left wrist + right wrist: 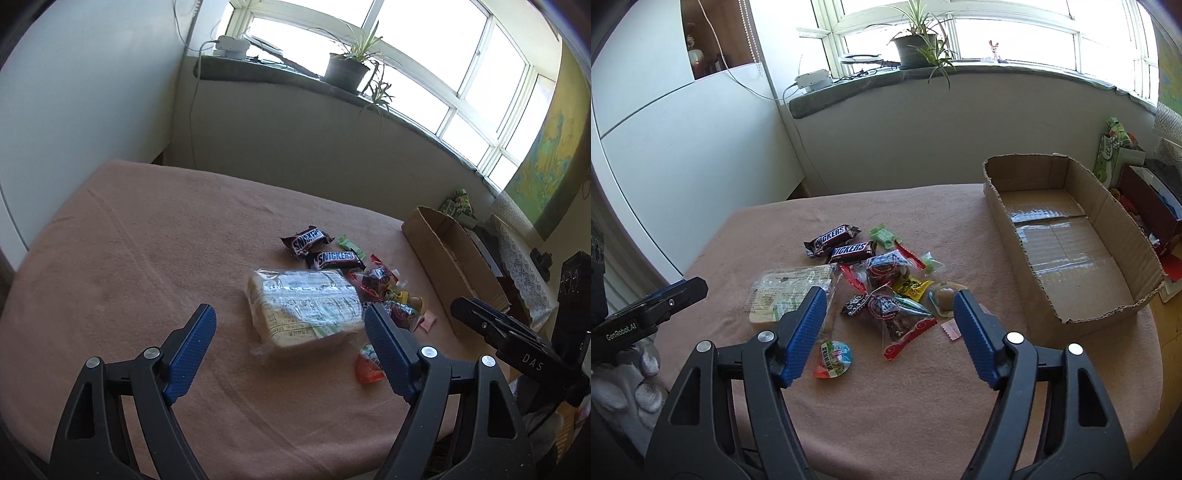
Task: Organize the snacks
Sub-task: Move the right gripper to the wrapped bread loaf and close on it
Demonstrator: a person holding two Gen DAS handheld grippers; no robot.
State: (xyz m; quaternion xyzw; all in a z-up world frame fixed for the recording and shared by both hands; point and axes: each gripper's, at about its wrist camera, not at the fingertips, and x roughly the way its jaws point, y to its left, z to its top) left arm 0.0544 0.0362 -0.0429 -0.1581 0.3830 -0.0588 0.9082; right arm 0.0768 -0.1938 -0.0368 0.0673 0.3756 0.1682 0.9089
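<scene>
A pile of snacks lies on the pink-covered table (886, 406): two Snickers bars (849, 250) (334, 259), a clear-wrapped biscuit pack (304, 306) (786, 291), several small wrapped candies (897, 295) and a round jelly cup (833, 359) (367, 365). An open cardboard box (1067, 236) (450, 254) sits at the right with nothing in it. My left gripper (290, 321) is open, hovering just before the biscuit pack. My right gripper (888, 310) is open, above the near side of the candy pile.
A windowsill with a potted plant (916, 48) and a white power adapter (814, 79) runs behind the table. Boxes and clutter (1145, 192) stand to the right of the cardboard box. The other gripper shows at the left edge of the right wrist view (646, 317).
</scene>
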